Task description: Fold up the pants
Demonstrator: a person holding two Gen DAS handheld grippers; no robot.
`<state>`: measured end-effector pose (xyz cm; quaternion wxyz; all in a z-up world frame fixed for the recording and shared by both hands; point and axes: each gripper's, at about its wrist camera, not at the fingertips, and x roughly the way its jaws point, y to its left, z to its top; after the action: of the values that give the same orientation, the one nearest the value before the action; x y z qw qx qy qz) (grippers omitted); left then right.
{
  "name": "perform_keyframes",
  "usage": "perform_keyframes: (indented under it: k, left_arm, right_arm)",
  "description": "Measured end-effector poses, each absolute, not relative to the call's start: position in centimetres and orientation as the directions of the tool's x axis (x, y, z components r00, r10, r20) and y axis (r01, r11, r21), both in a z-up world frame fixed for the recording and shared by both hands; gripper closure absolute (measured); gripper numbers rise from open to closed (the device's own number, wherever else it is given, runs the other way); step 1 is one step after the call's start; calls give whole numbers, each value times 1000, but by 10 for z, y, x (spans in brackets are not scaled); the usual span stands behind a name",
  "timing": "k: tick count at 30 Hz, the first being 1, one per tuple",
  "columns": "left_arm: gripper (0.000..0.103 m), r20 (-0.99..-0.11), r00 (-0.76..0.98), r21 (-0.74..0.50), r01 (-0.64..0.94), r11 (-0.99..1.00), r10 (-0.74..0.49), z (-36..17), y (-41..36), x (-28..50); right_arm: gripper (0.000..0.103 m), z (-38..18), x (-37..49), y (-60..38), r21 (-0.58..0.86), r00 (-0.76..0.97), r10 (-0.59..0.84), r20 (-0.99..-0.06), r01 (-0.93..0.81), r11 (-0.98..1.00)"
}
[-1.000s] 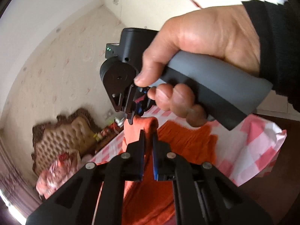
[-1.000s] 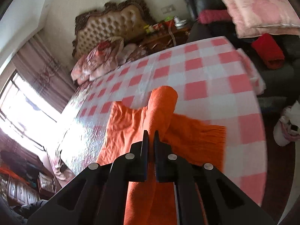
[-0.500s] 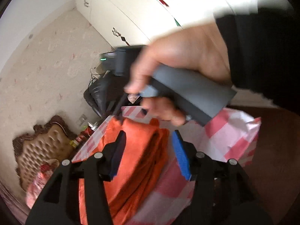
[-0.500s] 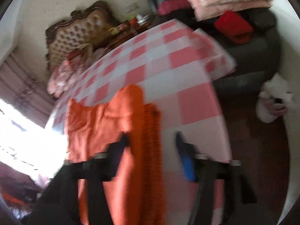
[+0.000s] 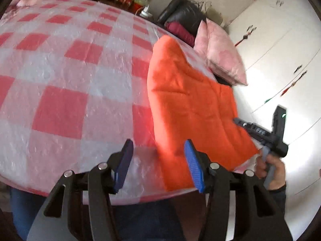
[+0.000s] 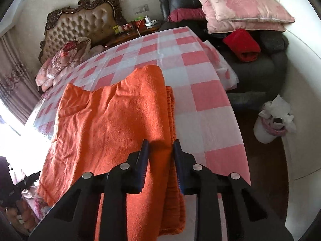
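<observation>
The pants [image 6: 112,120] are a plain bright orange, lying on a tablecloth [image 6: 202,104] checked in red-pink and white squares. Both grippers are black with blue pads [image 5: 193,166], and the pillows [image 6: 240,6] on the black armchair [image 6: 260,68] are pale pink with a faint rose pattern, beside a solid red folded cloth [image 6: 241,45]. The tufted headboard [image 6: 82,24] is tan in a dark brown carved frame, and the cupboard doors [image 5: 280,64] are white.

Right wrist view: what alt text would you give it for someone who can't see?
Orange pants, folded, lie on a table with a pink-and-white checked cloth. The right gripper hangs over their near edge, jaws closing with the cloth's fold between them. Behind stand a tufted headboard and pink pillows.
</observation>
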<state>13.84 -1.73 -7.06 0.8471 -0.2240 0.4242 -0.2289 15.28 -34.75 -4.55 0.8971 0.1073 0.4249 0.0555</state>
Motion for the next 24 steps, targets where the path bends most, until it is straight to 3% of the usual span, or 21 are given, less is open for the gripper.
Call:
perform_keyframes:
  k: [3,7,13,18,24]
  left_arm:
    - [80,-653,470,-558,232,797,-594,-71,-26,143]
    - [95,-664,468,-531,256,808,-584,-71,-20,143]
    - [96,-669,528,-498,203,843,-523,-67,13,161]
    - [96,-672,529,-467,241,851,-518,-68,10,161]
    - [96,-677,540,-444,244,862,-501,-67,1,165]
  right_arm:
    - [80,-45,154,-345,235,638,178,-749,4,972]
    - [80,-45,160,-339,238,647,176,-742,9,971]
    - [82,-46,182,-309,241,663,200,-722,-30,970]
    - [82,-44,183,-284,77,710,42,-703,17,997]
    - [86,-44,175,-280,-3,727,-39,-685,50,999]
